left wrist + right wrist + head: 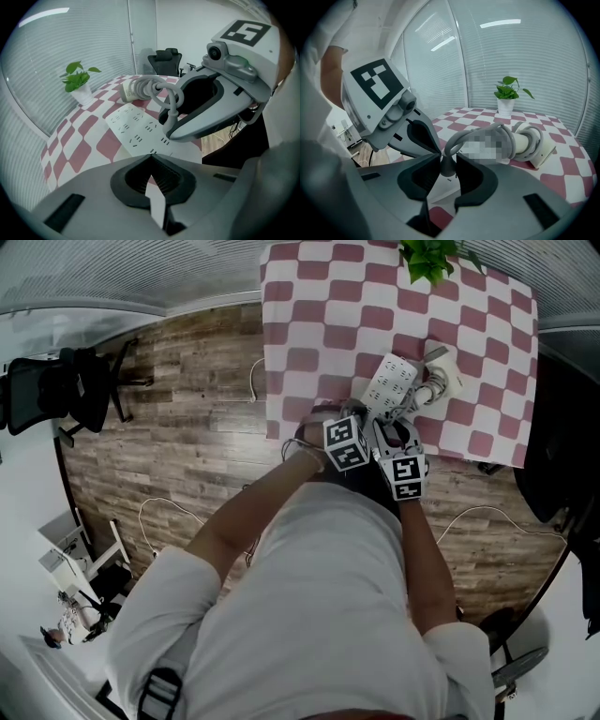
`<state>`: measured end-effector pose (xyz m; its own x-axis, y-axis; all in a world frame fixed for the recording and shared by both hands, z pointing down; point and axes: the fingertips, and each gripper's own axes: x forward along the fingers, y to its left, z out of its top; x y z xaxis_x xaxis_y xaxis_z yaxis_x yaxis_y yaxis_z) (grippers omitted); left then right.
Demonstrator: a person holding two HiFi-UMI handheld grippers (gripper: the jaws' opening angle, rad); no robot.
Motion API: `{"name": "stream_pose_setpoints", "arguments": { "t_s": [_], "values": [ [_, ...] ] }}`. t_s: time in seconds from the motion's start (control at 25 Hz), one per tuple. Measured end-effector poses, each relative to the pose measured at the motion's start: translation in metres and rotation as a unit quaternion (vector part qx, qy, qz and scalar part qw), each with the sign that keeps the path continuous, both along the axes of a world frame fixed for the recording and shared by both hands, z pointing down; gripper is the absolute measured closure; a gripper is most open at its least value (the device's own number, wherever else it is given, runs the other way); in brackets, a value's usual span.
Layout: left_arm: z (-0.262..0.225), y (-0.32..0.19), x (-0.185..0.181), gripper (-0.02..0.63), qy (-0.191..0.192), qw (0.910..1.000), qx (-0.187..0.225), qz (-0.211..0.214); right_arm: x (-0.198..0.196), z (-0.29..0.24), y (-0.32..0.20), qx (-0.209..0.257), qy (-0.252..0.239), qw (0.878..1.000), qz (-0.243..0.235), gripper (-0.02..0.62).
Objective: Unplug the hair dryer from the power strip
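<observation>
Pink-checked cloth covers the worktop [309, 296], a potted plant [427, 257] at its 12 o'clock edge. We see the left tool [151, 161] closed on the near end of the white power strip [136, 129] and the right tool [443, 159] clamped on the grey plug [446, 168]; the hair dryer [442, 367] lies at the strip's 2 o'clock, cord wrapped round it.
</observation>
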<state>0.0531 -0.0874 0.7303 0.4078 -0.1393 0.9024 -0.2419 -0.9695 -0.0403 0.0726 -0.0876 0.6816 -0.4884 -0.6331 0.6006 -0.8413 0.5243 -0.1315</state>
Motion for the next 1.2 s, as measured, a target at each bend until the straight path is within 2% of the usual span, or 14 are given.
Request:
{"name": "stream_pose_setpoints", "arguments": {
  "t_s": [0.64, 1.04, 1.2],
  "values": [
    [-0.001, 0.0, 0.0, 0.577, 0.002, 1.0, -0.003, -0.003, 0.053, 0.017, 0.042, -0.035, 0.034, 0.998, 0.032, 0.472],
    [0.001, 0.0, -0.001, 0.577, 0.001, 1.0, -0.006, -0.004, 0.098, 0.02, 0.057, -0.045, 0.06, 0.995, 0.067, 0.472],
    [0.001, 0.001, -0.001, 0.577, -0.001, 1.0, -0.006, -0.004, 0.104, 0.021, 0.059, -0.046, 0.065, 0.995, 0.067, 0.472]
  ]
}}
